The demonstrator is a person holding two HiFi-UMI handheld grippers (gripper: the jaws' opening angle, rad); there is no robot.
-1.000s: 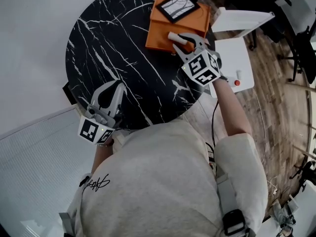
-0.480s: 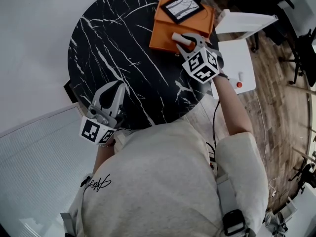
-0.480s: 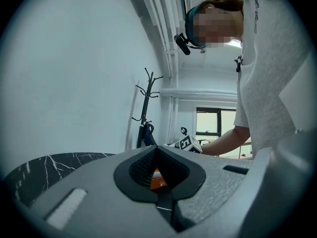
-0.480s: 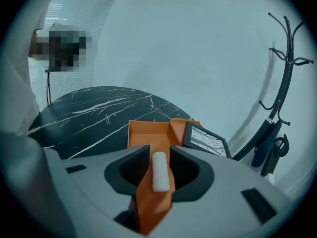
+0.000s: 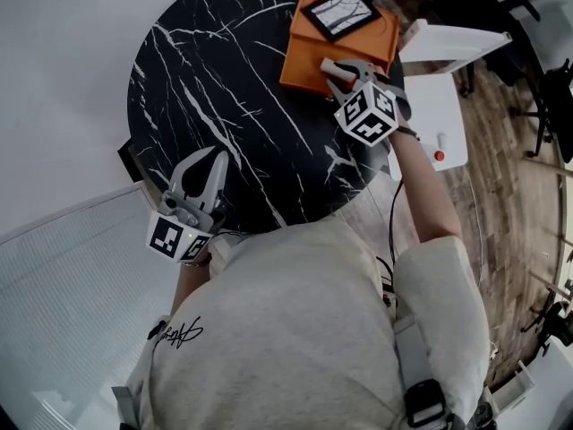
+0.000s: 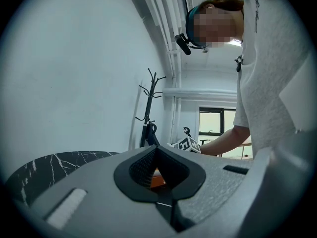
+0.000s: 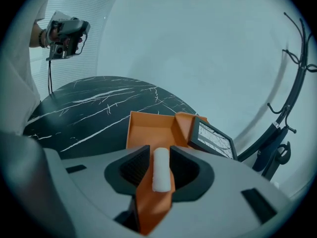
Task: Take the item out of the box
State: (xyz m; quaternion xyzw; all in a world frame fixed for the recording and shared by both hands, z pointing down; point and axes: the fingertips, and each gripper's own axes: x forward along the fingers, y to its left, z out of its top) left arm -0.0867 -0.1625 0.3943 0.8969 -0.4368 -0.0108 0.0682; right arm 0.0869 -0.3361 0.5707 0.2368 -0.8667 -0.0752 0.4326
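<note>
An open orange box (image 5: 312, 54) (image 7: 148, 129) sits at the far right of the round black marble table (image 5: 224, 88). A black-framed picture (image 5: 338, 12) (image 7: 213, 139) leans on its far side. My right gripper (image 5: 338, 68) (image 7: 159, 168) is at the box's near edge, shut on an orange flap (image 7: 153, 205) with a short white roll (image 5: 329, 64) (image 7: 161, 165) lying along it. What the roll is I cannot make out. My left gripper (image 5: 213, 155) (image 6: 163, 175) hovers level over the table's near edge, shut and empty.
A white side stand (image 5: 430, 115) with a red button (image 5: 439, 156) is just right of the table, on a wooden floor. A black coat stand (image 7: 297, 83) rises behind the box. A white ribbed panel (image 5: 63, 312) lies at the lower left.
My right gripper has sunk and tipped a little at the box's near edge, with the same hold on the flap. The left gripper has stayed where it was.
</note>
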